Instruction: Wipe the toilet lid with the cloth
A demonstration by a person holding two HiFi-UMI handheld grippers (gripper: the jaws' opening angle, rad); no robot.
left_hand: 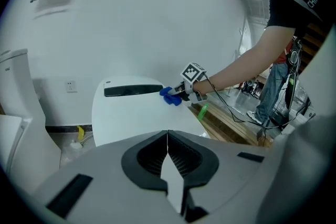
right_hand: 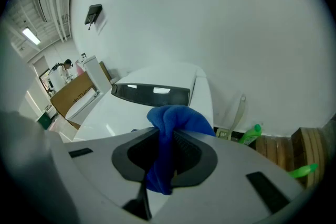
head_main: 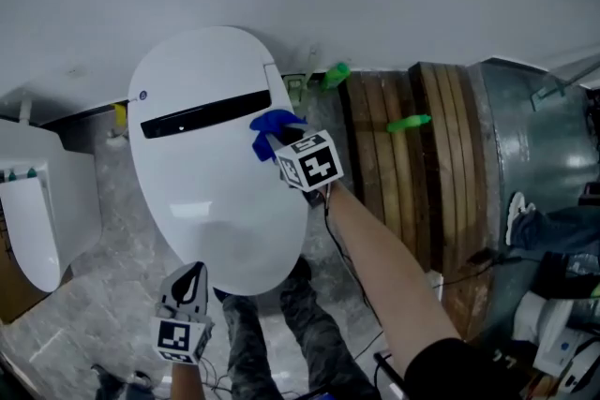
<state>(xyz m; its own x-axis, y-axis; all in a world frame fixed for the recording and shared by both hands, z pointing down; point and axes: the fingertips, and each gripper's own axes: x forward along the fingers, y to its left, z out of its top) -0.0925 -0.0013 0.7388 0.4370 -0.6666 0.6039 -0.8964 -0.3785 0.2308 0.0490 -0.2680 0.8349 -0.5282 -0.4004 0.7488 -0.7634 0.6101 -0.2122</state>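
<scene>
Grey marbled floor, white wall. Toilet lid [head_main: 202, 192] shut, white. Blue cloth [head_main: 272, 128] bunched over lid's right side beside black strip — clamped between right gripper [right_hand: 167, 152] jaws. Left gripper [head_main: 190, 276] near lid's front rim — jaws pressed together, empty. Green bottle [right_hand: 251, 134] by wall, contents unseen.

Black short sleeve [head_main: 448, 368] lower right; dark mottled trousers [head_main: 281, 325] bottom centre. Thin black cable [head_main: 342, 253] runs along the forearm. Right gripper [head_main: 277, 141] & left gripper [head_main: 192, 272]: grey shells, black pads, b/w marker cubes.
</scene>
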